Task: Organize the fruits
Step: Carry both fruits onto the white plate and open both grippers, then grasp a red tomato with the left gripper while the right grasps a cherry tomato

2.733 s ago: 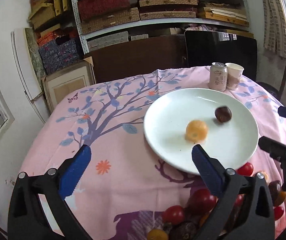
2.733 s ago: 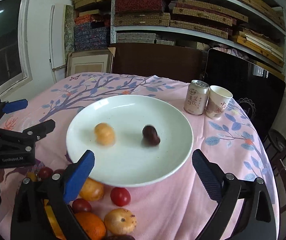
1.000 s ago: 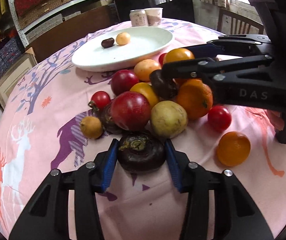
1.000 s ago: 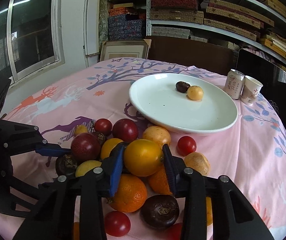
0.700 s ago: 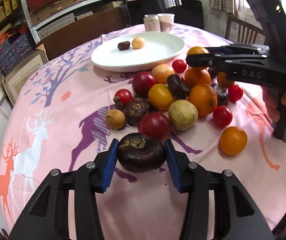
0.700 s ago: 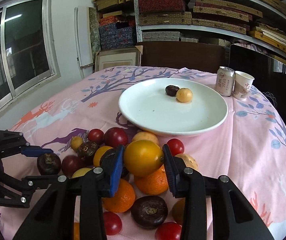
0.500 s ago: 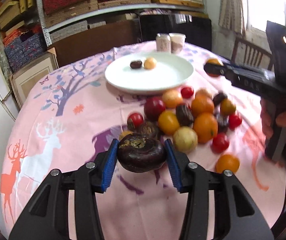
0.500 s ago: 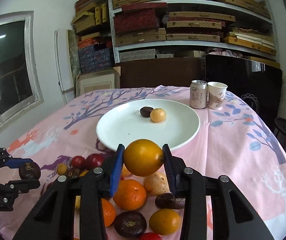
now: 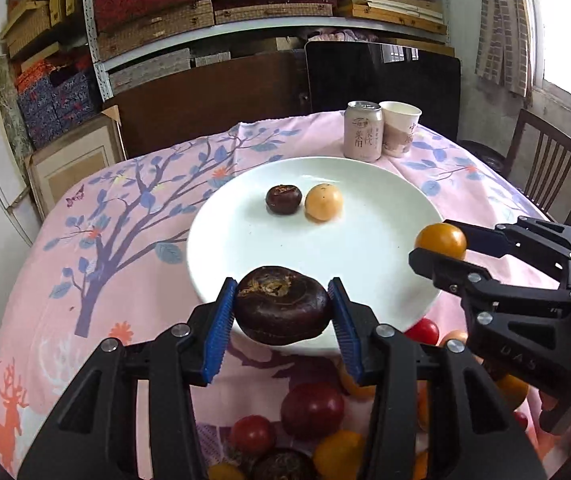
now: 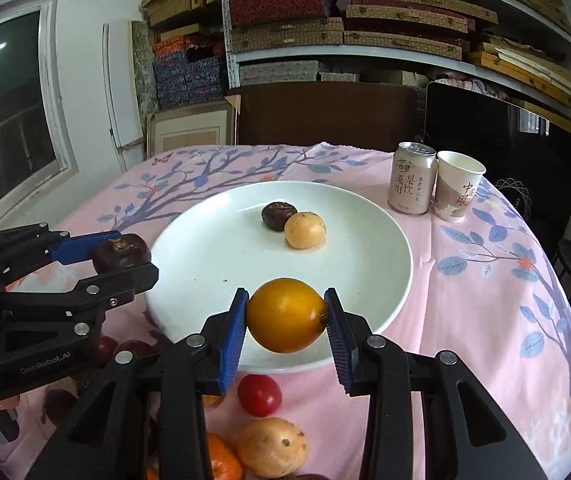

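Note:
My left gripper (image 9: 282, 312) is shut on a dark brown flattened fruit (image 9: 281, 302), held over the near rim of the white plate (image 9: 365, 248). My right gripper (image 10: 285, 322) is shut on a round orange-yellow fruit (image 10: 285, 314), also over the plate's (image 10: 213, 256) near edge. Each gripper shows in the other's view: the right one (image 9: 439, 246) at the plate's right side, the left one (image 10: 119, 254) at its left side. On the plate lie a small dark fruit (image 9: 283, 199) and a pale orange fruit (image 9: 323, 202), touching each other.
Loose fruits lie on the pink cloth before the plate: a red tomato (image 10: 259, 394), a tan fruit (image 10: 271, 446), a dark red fruit (image 9: 311, 410). A drink can (image 10: 411, 178) and paper cup (image 10: 457, 184) stand behind the plate. Shelves and a chair (image 9: 545, 176) lie beyond.
Both grippers have lifted their fruits off the pile and carried them forward to the plate's near rim. The plate now fills the middle of both views.

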`<state>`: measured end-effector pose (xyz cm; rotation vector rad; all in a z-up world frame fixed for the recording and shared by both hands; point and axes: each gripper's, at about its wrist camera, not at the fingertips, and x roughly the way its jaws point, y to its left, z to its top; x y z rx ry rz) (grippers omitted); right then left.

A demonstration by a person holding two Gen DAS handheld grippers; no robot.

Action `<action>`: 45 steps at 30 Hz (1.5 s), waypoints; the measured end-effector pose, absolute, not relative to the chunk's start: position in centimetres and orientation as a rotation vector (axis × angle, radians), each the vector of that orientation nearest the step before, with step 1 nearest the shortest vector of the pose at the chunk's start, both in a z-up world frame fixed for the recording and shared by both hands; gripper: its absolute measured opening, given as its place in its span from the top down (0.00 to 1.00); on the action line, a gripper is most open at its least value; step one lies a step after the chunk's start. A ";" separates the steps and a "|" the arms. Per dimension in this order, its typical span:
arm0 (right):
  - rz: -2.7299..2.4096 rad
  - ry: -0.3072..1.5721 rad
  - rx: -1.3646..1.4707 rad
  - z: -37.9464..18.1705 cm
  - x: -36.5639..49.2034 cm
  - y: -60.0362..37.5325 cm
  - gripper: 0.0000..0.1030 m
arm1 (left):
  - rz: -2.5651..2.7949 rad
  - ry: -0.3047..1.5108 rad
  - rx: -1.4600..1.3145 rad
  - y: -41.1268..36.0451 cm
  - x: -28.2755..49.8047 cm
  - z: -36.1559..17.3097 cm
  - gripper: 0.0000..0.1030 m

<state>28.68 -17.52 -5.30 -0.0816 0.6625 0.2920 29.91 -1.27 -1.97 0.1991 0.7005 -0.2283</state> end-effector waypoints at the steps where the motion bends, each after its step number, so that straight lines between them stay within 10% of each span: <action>1: 0.296 0.669 -0.074 -5.5 29.1 -17.8 0.62 | -0.236 0.695 0.196 -1.4 30.2 -2.1 0.56; 20: 0.342 0.696 -0.045 -7.3 30.4 -19.8 0.61 | -0.271 0.716 0.031 -1.0 32.8 -4.3 0.55; 22: 0.343 0.698 -0.048 -7.3 30.2 -19.7 0.41 | -0.271 0.720 0.042 -1.3 32.8 -4.7 0.53; 27: 0.349 0.674 -0.023 -7.0 29.9 -20.5 0.18 | -0.200 0.707 -0.010 -0.3 33.0 -4.7 0.04; 45: 0.355 0.684 -0.009 -4.4 25.8 -20.2 0.04 | -0.015 0.685 0.032 5.8 24.7 -2.6 0.04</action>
